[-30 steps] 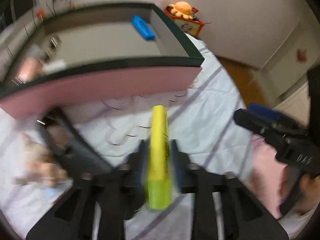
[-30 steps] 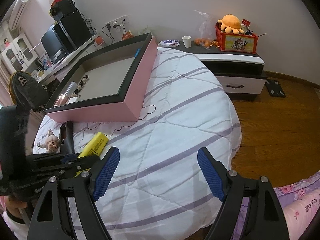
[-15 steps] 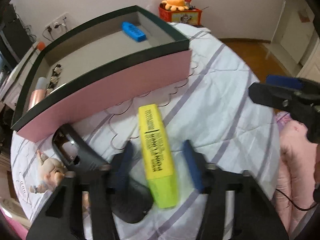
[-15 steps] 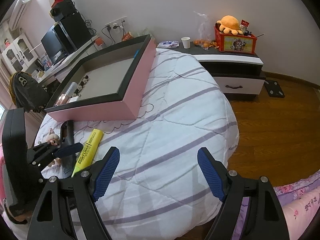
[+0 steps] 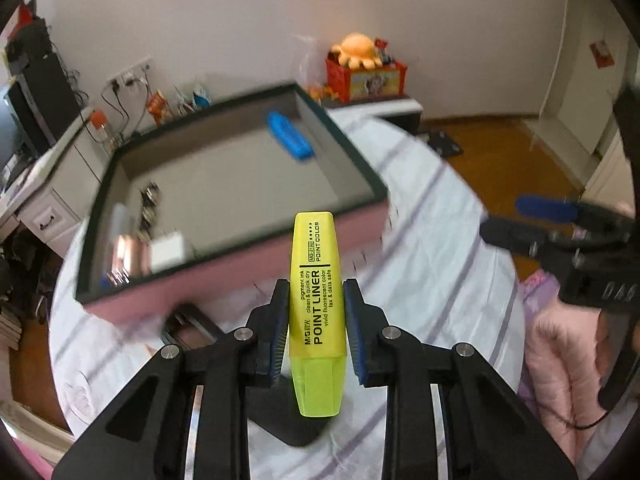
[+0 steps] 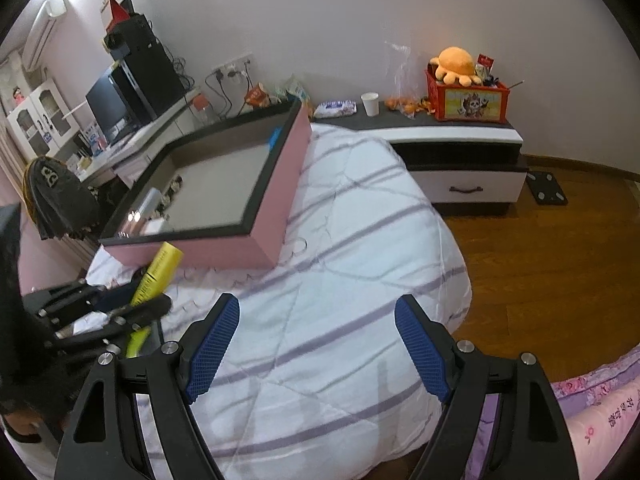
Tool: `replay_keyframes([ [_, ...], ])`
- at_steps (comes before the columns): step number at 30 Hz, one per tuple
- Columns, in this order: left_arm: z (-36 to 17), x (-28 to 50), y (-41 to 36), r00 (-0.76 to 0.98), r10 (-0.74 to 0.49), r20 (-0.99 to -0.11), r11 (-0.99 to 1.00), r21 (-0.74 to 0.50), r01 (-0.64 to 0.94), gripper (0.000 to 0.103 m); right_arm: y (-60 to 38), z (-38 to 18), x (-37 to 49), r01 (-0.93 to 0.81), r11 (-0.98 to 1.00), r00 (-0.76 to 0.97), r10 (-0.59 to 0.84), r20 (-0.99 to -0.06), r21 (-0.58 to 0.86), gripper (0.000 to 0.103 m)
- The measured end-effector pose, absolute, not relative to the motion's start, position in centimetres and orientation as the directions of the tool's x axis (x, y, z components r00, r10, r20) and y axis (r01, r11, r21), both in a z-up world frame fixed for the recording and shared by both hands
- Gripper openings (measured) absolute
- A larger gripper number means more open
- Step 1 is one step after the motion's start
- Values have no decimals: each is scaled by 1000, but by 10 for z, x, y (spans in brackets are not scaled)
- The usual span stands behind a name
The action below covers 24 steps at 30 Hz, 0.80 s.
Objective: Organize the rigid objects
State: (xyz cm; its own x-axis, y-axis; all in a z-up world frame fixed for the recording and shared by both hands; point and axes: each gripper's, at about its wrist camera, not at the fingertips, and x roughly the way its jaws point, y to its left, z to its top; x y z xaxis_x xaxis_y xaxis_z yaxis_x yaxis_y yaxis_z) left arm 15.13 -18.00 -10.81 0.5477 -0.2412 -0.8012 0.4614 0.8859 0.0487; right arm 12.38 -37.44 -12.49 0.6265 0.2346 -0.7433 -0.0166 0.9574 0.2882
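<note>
My left gripper [image 5: 316, 308] is shut on a yellow highlighter [image 5: 318, 300] and holds it above the bed, pointing at the pink box [image 5: 240, 276]. The box has a dark rim and holds a blue object [image 5: 289, 141], a white block and small items at its left end. In the right wrist view the highlighter [image 6: 158, 276] sits in the left gripper [image 6: 132, 308] just in front of the box [image 6: 256, 216]. My right gripper [image 6: 318, 344] is open and empty over the white striped quilt [image 6: 352, 248]; it also shows in the left wrist view [image 5: 560, 228].
A black object [image 5: 288, 424] lies on the quilt under the left gripper. A night stand [image 6: 456, 148] with a red crate [image 6: 468, 100], an orange plush and a paper cup [image 6: 370, 103] stands behind the bed. Wooden floor [image 6: 540, 260] lies to the right.
The left gripper's jaws, open around the highlighter half a second ago, have shut on it and lifted it off the quilt toward the box. The right gripper has stayed open.
</note>
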Motion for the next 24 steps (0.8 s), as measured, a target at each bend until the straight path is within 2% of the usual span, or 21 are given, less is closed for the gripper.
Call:
replay_keyframes([
  [9,-85,230,-170,557,-274,-784,914,-32,404,26,-370,-126,153,-13,947,644,253,-722,321,82],
  [14,-101,282,-182,500,-282,-819,915,-73,396,26,-366,-135,175,-20,946,632,262,-729,323,82],
  [24,-151,371,-208,425,-196,-884,946,-56,318,26,-374,-143,202,-20,945,627,266,-732,327,82],
])
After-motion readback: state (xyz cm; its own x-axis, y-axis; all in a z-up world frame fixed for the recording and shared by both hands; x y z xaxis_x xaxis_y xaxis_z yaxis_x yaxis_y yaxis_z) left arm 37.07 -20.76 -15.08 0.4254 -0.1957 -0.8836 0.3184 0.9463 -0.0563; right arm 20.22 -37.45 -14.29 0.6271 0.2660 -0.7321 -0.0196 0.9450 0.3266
